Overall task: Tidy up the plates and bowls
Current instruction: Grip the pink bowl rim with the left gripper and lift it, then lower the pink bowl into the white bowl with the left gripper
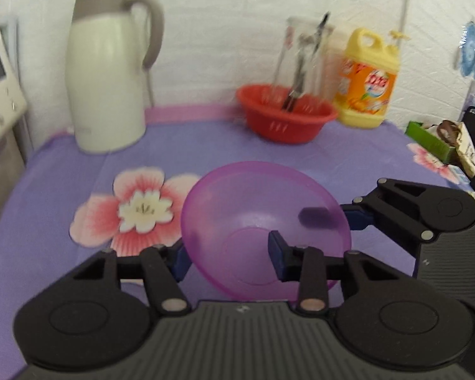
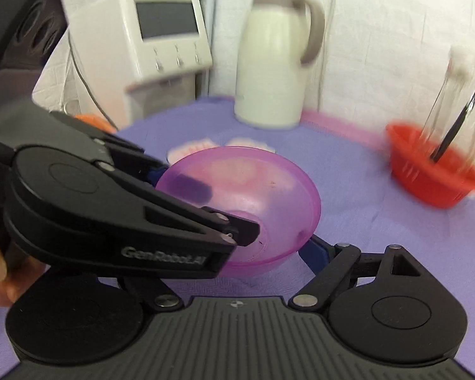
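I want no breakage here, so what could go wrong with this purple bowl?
The purple bowl is tilted, the left gripper pinching only its smooth wall: it may slip. The right gripper straddles the opposite rim; uneven pulls could twist it loose. The glass in the red basket could topple if bumped.

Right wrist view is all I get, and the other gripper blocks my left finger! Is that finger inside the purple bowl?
Observer: Yes. The left wrist view shows one pad of the right gripper inside the purple bowl and the other outside its rim.
Operator: Is there anything past the red basket? My picture ends there.
Observer: A yellow detergent bottle stands right beside the red basket.
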### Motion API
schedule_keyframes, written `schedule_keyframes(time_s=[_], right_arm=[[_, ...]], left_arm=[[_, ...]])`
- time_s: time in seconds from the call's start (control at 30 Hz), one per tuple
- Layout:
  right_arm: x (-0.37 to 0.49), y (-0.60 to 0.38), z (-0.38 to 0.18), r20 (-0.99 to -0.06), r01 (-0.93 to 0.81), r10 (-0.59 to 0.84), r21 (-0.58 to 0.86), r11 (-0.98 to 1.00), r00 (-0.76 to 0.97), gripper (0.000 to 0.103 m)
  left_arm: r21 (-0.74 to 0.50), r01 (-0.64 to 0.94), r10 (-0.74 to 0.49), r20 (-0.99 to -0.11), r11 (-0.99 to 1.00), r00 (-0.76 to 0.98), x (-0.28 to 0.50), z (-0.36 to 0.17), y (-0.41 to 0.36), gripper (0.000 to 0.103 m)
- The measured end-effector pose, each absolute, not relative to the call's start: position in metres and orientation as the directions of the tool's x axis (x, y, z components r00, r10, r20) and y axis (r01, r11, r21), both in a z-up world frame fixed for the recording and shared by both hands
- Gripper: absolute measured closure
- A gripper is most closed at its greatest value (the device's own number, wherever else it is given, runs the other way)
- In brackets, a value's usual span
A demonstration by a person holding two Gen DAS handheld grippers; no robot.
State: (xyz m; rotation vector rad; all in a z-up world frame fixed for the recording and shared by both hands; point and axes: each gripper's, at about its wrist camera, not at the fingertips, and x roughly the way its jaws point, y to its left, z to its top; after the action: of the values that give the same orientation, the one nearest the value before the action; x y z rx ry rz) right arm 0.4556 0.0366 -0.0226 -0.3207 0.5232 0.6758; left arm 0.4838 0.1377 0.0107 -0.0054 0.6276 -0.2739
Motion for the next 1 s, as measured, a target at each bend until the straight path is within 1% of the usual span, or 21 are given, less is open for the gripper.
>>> schedule_keyframes(time_s=[0.07,0.17,0.3,0.4,0.57,0.73,0.83,0.87,0.93,1.0], right_arm=[[0.438,0.027,-0.004,-0.528,-0.656,0.502,-0.146,0.741,0.685,0.000],[0.410,0.004,0.022,-0.511,-0.636,0.494,-0.142,0.758,0.703,0.000],[0.360,-0.033,0.043,-0.519,-0.614,0.476,-0.127,0.779,0.710,0.000],[0.318,-0.063,0.050,-0.546,-0.600,0.449,-0.127,0.790,0.707,0.000],[0.248,-0.113,0.044,-0.618,-0.563,0.378,-0.129,0.816,0.689,0.000],[0.197,-0.152,0.031,-0.674,-0.510,0.308,-0.119,0.852,0.672,0.000],[0.177,-0.165,0.023,-0.686,-0.494,0.304,-0.094,0.864,0.661,0.000],[0.172,-0.166,0.020,-0.688,-0.495,0.305,-0.090,0.864,0.658,0.000],[0.164,-0.167,0.014,-0.692,-0.504,0.305,-0.098,0.858,0.654,0.000],[0.157,-0.165,0.010,-0.689,-0.510,0.298,-0.121,0.852,0.661,0.000]], left_arm=[[-0.091,0.273,-0.277,-0.555,0.958,0.785,0.466,0.028,0.127,0.064],[-0.112,0.319,-0.328,-0.537,0.941,0.778,0.435,0.049,0.108,0.064],[-0.123,0.391,-0.393,-0.533,0.912,0.749,0.383,0.062,0.074,0.062],[-0.151,0.443,-0.447,-0.554,0.884,0.702,0.342,0.059,0.041,0.061],[-0.180,0.527,-0.521,-0.584,0.831,0.623,0.283,0.039,-0.017,0.059],[-0.249,0.578,-0.588,-0.613,0.777,0.528,0.247,0.018,-0.056,0.059],[-0.252,0.590,-0.593,-0.627,0.767,0.504,0.229,0.008,-0.066,0.057],[-0.220,0.590,-0.575,-0.630,0.777,0.522,0.223,0.007,-0.067,0.057],[-0.189,0.586,-0.552,-0.640,0.788,0.534,0.219,0.004,-0.067,0.055],[-0.193,0.586,-0.552,-0.645,0.787,0.528,0.219,0.002,-0.067,0.051]])
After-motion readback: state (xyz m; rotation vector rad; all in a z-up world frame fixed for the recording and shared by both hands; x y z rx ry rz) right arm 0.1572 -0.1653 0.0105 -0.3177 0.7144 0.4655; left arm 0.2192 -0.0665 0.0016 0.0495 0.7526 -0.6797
